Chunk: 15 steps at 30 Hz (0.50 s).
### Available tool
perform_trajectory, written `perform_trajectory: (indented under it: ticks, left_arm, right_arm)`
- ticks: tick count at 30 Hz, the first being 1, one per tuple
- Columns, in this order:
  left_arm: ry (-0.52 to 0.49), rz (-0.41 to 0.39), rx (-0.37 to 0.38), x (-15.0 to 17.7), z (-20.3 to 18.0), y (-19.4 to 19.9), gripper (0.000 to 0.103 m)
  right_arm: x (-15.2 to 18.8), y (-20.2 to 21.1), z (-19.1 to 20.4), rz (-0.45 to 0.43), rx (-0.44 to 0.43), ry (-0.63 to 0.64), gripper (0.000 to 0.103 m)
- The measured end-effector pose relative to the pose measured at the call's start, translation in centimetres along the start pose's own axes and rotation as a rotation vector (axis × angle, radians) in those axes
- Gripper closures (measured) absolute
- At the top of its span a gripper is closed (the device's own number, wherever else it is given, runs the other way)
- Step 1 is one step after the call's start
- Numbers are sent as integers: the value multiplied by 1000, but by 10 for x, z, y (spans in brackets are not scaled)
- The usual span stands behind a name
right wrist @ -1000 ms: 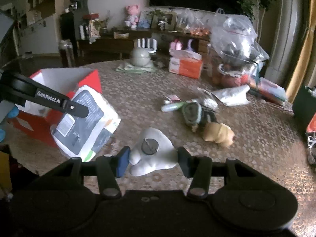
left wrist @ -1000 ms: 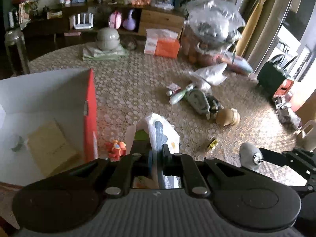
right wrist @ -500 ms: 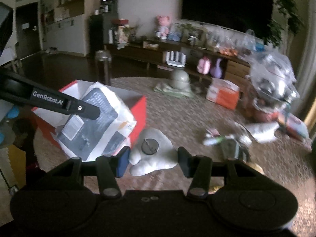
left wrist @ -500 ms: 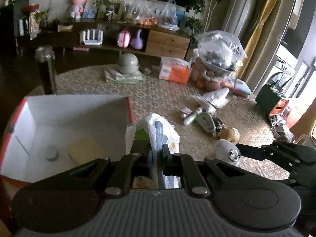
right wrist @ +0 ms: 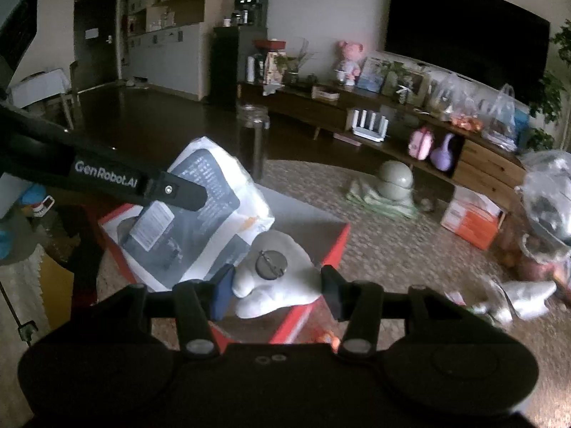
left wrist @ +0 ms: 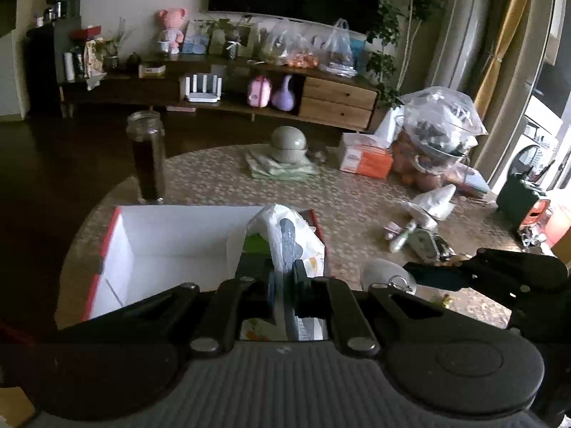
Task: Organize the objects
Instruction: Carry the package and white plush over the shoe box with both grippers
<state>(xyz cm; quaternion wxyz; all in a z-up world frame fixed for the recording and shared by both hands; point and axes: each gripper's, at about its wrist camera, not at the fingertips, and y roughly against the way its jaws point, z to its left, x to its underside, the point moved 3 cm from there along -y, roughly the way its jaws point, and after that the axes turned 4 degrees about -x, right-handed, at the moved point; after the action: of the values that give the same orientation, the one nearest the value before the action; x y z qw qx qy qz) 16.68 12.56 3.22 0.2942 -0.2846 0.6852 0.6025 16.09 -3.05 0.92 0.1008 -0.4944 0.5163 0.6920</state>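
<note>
- The left gripper [left wrist: 283,278] is pinched tight on a white packet [left wrist: 285,239], held above the open red box [left wrist: 107,249] with white inside walls.
- The right gripper [right wrist: 278,285] stands partly open, its fingers clamped on a white soft toy [right wrist: 274,278] with a round metal disc, over the box's near corner.
- A dark jar [left wrist: 147,157] stands on the table [left wrist: 357,207] behind the box.
</note>
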Motion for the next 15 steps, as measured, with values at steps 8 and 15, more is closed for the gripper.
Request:
perform_trajectory:
  ticks: [8,15]
  left_arm:
    - [-11,-8,-88,-4,33,-13,95]
    - [-1,40,-151,-1,61,-43,95]
  right_arm:
    - [-19,-41,13,23,-35,17,51]
    - [-15,-90,15,92,-43,32,51]
